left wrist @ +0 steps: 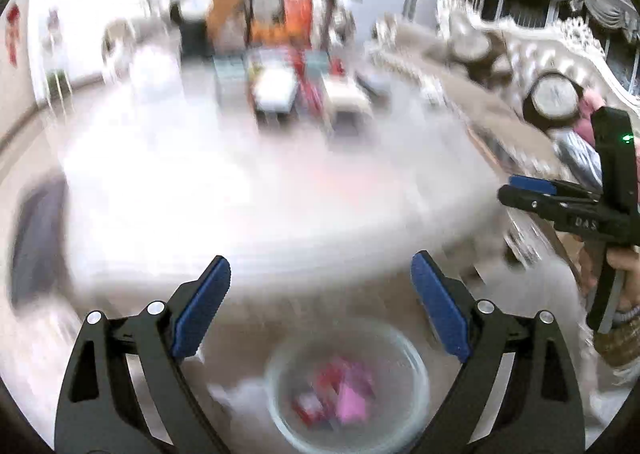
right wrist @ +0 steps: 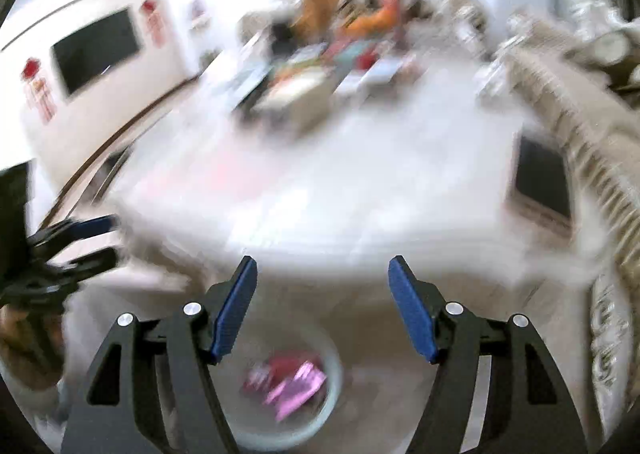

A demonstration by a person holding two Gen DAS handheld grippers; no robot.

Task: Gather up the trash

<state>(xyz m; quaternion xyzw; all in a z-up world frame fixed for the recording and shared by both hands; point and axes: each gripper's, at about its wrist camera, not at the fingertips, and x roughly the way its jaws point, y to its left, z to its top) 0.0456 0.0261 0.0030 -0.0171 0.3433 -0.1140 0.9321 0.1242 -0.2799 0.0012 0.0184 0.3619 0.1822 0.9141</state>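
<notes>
**Both grippers empty, trash sitting in the bin**

Super blurry frames, but enough to go on. Left gripper [left wrist: 320, 274] spread wide with nothing between the blue pads [left wrist: 204, 306]. Right gripper [right wrist: 322, 278] also parted, a bit narrower, nothing pinched there either. Both hanging above the front edge of a big white table [left wrist: 240, 193], pointing down and forward.

Below the jaws, down on the beige floor [left wrist: 460, 314]: a round bin [left wrist: 416, 366] with a pale rim. Inside it, the trash [left wrist: 340, 394], a smeared pile of red and pink wrappers, too blurred to count or tell apart. Same bin and same pink-and-red pile visible in the right wrist view, sitting between and below the fingers, not touching them.

Right gripper also visible at the right edge of the left view, held by a hand [left wrist: 624, 266], jaws apart. Far end of the table cluttered with boxes [left wrist: 276, 89], ornate sofa [left wrist: 540, 65] off to the right.
</notes>
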